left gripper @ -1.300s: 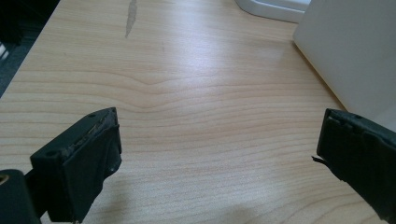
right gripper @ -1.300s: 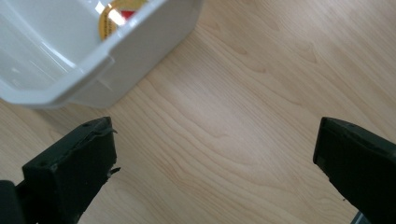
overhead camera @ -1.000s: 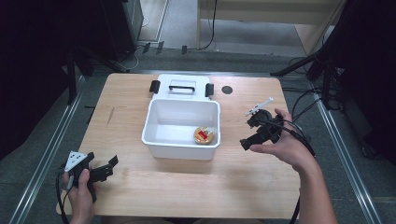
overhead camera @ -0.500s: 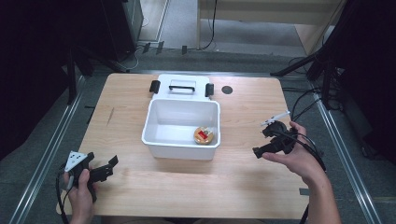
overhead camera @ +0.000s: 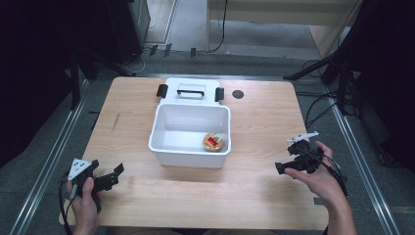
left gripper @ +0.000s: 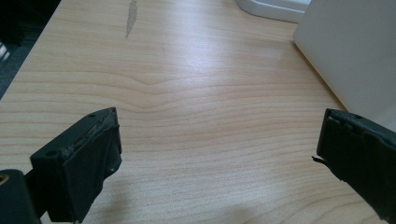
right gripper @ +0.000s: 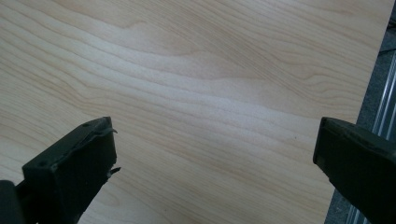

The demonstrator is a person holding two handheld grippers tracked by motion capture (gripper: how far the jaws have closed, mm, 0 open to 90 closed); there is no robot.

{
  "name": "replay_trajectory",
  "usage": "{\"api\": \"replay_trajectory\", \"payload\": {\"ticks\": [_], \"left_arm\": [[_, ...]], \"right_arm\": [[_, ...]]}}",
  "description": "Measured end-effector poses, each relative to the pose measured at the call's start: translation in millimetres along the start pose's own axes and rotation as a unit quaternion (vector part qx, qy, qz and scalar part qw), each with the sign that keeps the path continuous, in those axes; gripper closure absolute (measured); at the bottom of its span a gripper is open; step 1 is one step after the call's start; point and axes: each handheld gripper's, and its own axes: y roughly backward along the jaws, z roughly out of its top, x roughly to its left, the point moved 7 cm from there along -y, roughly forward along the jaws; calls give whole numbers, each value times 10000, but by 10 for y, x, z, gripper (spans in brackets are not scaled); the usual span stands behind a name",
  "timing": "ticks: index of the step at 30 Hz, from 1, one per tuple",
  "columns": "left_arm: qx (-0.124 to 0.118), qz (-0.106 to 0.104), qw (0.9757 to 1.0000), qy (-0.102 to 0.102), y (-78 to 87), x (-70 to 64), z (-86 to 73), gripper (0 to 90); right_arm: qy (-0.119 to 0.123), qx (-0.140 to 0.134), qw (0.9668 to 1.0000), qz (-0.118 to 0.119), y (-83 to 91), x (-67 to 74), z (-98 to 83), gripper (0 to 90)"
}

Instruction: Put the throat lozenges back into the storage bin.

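1. Wooden table [overhead camera: 254, 196], pale and grained, carries everything; a dark streak marks its left part.
2. White bin [overhead camera: 169, 142] stands open near the table's middle, just in front of the lid.
3. White lid [overhead camera: 191, 89] lies flat behind the bin, touching or nearly touching its far wall, with a handle on top and a black latch at each end.
4. Right gripper [overhead camera: 288, 164] is held in the right hand [overhead camera: 320, 178] over the table's right part, well apart from the bin; its jaws stand wide with bare wood between them.
5. Left gripper [overhead camera: 115, 176] is held in the left hand [overhead camera: 83, 203] at the near left corner, jaws wide and holding nothing; the bin's wall shows beyond its right jaw.
6. Small round item [overhead camera: 213, 142], tan with a red patch, lies inside the bin at its near right corner.
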Motion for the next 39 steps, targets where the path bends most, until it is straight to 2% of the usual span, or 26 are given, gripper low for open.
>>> {"api": "replay_trajectory", "payload": {"ticks": [5, 11, 16, 23, 27, 30, 34, 36, 39], "left_arm": [[-1, 3, 10000, -2, 0, 0, 0, 2], [4, 2, 10000, 2, 1, 1, 0, 2], [-2, 3, 10000, 6, 1, 1, 0, 2], [1, 8, 10000, -1, 2, 0, 0, 2], [-5, 13, 10000, -4, 1, 0, 0, 2], [-1, 8, 10000, -18, 2, 1, 0, 2], [3, 5, 10000, -8, -1, -1, 0, 2], [10, 1, 10000, -10, -3, 1, 0, 2], [13, 1, 10000, -2, -4, 6, 1, 2]], "right_arm": [[-124, -136, 9998, -79, -43, -58, -120, 0], [-466, -377, 9982, -48, -98, -96, -283, 0], [-677, -435, 9967, -92, -191, -140, -474, 0], [-969, -785, 9920, -177, -260, -236, -686, 0], [-1182, -1165, 9859, -210, -257, -310, -776, 0], [-1406, -1467, 9790, -183, -250, -350, -839, 0], [-1600, -1730, 9718, -110, -276, -368, -897, 0], [-1718, -2036, 9639, 0, -248, -376, -896, 0], [-1875, -2306, 9548, -84, -204, -403, -898, 0]]}}
